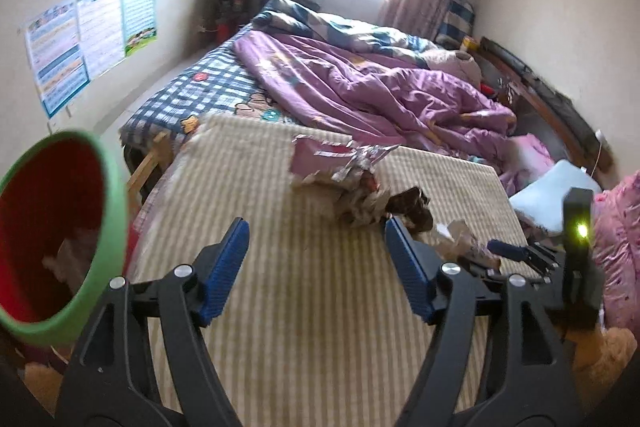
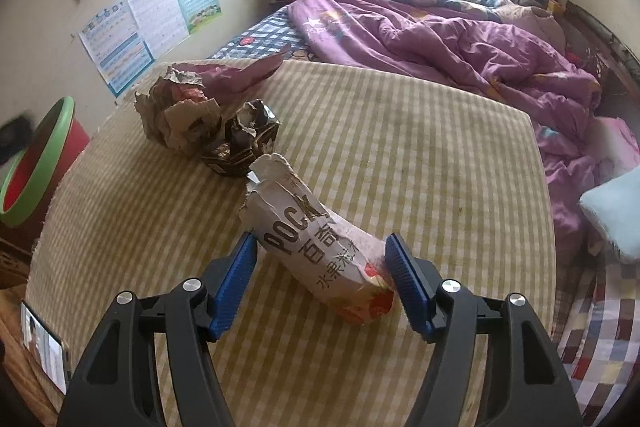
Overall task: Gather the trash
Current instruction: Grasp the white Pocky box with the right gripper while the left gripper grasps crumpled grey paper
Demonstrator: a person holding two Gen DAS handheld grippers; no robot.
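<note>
The left gripper [image 1: 316,239] is open with nothing between its blue pads [image 1: 224,269]. It hangs over a striped yellow mat [image 1: 320,327] at the foot of the bed.

A red bin with a green rim [image 1: 108,219] stands just off the mat's left edge. Some bits lie at its bottom, too blurry to name.

The right gripper [image 2: 320,259] has its jaws around a crumpled white snack box [image 2: 320,247] that lies on the mat. The right pad [image 2: 404,279] looks like it touches the box. The left pad [image 2: 236,283] sits just beside it, so the box is not squeezed.

Farther up the mat lies more trash: a dark crushed box [image 2: 244,143], touching a brown paper wad [image 2: 180,119] and a purple wrapper [image 2: 240,77].

A purple blanket [image 2: 440,39] is bunched up on the bed behind.
</note>
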